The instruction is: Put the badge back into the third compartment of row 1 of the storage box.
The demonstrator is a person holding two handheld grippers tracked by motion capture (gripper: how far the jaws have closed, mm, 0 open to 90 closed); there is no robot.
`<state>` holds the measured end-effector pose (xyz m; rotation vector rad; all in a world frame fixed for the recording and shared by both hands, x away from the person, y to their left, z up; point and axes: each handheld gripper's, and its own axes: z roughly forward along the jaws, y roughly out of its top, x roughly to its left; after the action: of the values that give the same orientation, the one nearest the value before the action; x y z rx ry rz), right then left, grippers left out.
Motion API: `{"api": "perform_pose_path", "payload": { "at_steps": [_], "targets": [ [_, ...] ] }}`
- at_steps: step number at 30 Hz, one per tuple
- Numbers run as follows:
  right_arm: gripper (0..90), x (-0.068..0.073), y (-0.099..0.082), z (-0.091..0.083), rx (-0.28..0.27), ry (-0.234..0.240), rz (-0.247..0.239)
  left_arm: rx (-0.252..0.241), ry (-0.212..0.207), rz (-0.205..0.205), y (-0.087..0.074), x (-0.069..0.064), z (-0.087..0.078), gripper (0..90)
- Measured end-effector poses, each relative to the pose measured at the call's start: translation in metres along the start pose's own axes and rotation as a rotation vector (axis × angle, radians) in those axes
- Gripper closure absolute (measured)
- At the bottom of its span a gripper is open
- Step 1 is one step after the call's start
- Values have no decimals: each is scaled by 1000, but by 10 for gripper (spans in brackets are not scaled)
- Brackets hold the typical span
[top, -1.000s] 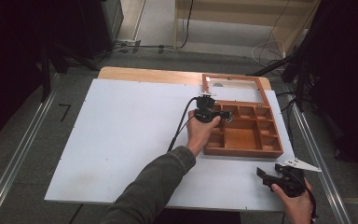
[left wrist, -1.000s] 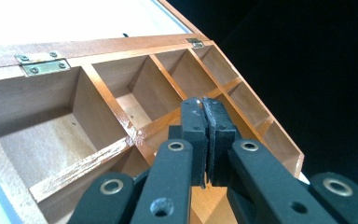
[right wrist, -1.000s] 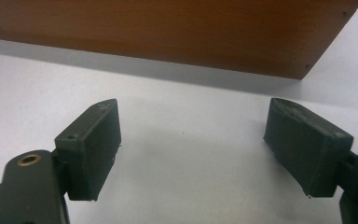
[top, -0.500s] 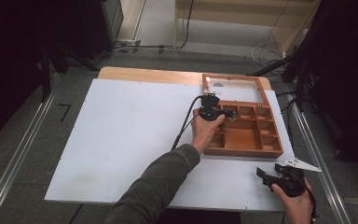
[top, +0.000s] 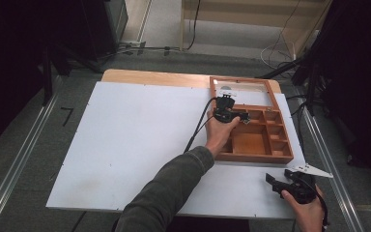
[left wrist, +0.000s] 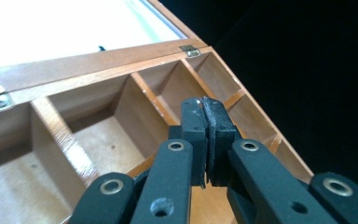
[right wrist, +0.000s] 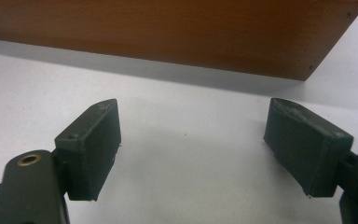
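Left gripper (top: 244,116) is over the wooden box (top: 258,145), at the box's upper-left part near the hinge line where the open lid (top: 241,88) lies flat behind it. Jaws fully closed, pads pressed together, nothing between them; in the left gripper view (left wrist: 205,116) the closed tips hang above the dividers (left wrist: 151,98) between the empty compartments, with a brass hinge (left wrist: 189,50) on the back wall beyond. Can't tell if the tips touch the wood. The left hand (top: 221,130) and sleeve (top: 174,188) reach in diagonally from the bottom, and the cable (top: 198,126) trails over the white table (top: 125,145) to the left of the box. The box sits at the table's right side, its near wall facing the person. Right gripper (top: 276,180) is held low at the near right edge of the table, just in front of the box's near right corner and apart from it; jaws wide open and empty. In the right gripper view (right wrist: 191,140) the box's side wall (right wrist: 168,32) runs across the top, with bare table between the pads. Against the earlier frames: the left gripper has slid a little further in over the box toward the right, jaws as shut as before; the right gripper and box are where they were.
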<state>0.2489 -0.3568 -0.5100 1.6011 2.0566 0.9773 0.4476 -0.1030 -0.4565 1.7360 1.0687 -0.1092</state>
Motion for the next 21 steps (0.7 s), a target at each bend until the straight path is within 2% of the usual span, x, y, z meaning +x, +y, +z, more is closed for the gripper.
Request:
{"api": "perform_pose_path", "payload": {
  "at_steps": [13, 21],
  "targets": [
    [169, -1, 0, 0, -4, 6, -1, 6, 1, 16, 11, -8, 15, 894],
    [169, -1, 0, 0, -5, 9, 1, 3, 6, 5, 14, -7, 25, 893]
  ]
}}
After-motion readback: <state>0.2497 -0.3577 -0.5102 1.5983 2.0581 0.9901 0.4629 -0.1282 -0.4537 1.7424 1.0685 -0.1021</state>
